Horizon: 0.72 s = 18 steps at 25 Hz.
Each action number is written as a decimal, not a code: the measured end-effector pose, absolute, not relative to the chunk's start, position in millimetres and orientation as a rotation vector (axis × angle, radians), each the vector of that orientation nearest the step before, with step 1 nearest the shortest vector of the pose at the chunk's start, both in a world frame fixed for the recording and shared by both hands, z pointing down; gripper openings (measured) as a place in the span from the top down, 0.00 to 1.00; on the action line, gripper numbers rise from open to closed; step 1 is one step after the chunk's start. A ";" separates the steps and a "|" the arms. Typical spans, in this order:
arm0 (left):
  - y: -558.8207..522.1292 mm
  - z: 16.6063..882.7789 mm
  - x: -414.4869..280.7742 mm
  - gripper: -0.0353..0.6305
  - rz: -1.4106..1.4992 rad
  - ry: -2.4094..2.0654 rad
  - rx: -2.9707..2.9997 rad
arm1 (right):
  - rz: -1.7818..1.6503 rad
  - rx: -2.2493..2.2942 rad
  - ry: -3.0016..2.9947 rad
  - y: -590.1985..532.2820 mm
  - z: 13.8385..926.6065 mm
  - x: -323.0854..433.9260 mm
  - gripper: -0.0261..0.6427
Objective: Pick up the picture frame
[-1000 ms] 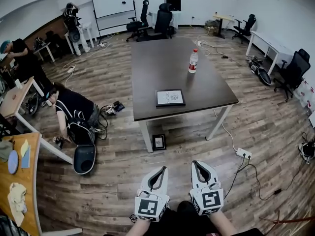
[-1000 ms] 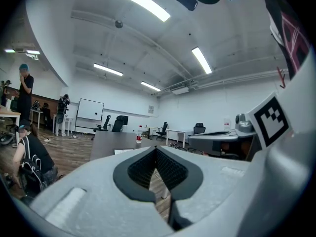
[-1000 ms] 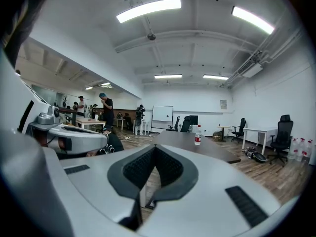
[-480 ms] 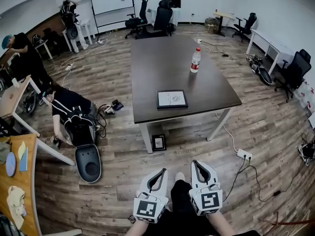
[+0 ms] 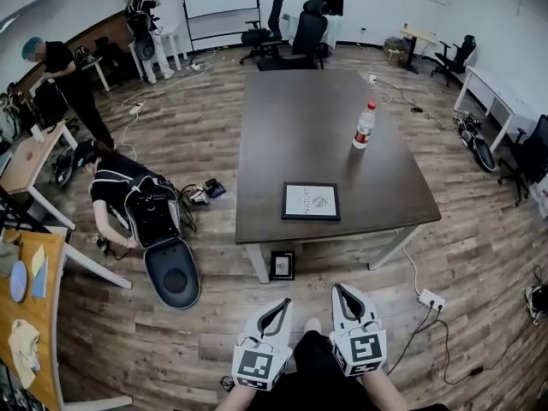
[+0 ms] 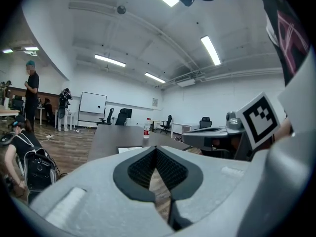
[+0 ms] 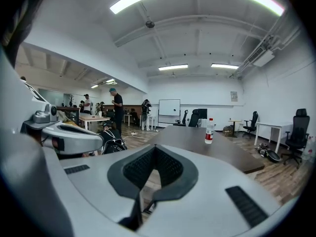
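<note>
**Approach stage: both grippers closed and empty, frame on the table ahead**

Frame and grippers are well apart. In the head view the picture frame [image 5: 312, 201] lies flat near the lower edge of the dark table [image 5: 291, 118], about mid-frame, face up with a white print inside a black border. A water bottle [image 5: 364, 127] stands upright further up the table, to the upper right of the frame and clear of it. A second, smaller frame [image 5: 282, 265] leans against the table leg on the floor, just below the tabletop edge. The one on the table looks like the likelier target, though the task does not say which.

The left gripper [image 5: 284, 300] and right gripper [image 5: 339, 287] sit side by side at the bottom centre of the head view, over bare wooden floor, both pointing toward the table. Each gripper's own view shows the jaws pressed together with nothing between the ribbed pads.

Judging by this, the step in hand is the walk-up, with the grasp not yet begun. The next move calls for closing the gap to the table edge, spreading the jaws of at least one gripper, and coming in low at the near rim, since a flat frame offers only a thin edge to pinch.
</note>
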<state>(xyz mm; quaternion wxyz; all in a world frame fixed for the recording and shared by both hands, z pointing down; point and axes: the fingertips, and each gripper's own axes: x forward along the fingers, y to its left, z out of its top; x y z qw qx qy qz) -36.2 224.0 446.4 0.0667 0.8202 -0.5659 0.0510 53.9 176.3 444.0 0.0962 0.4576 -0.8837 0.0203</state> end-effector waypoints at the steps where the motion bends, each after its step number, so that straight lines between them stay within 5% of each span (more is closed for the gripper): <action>1: 210.4 445.6 -35.4 0.93 0.158 -1.718 2.457 | 0.060 1.339 -2.631 162.7 441.8 54.8 0.95; 18: 49.6 456.6 -3.8 0.94 0.181 -1.796 2.370 | 0.102 1.183 -2.699 2.5 451.5 75.0 0.95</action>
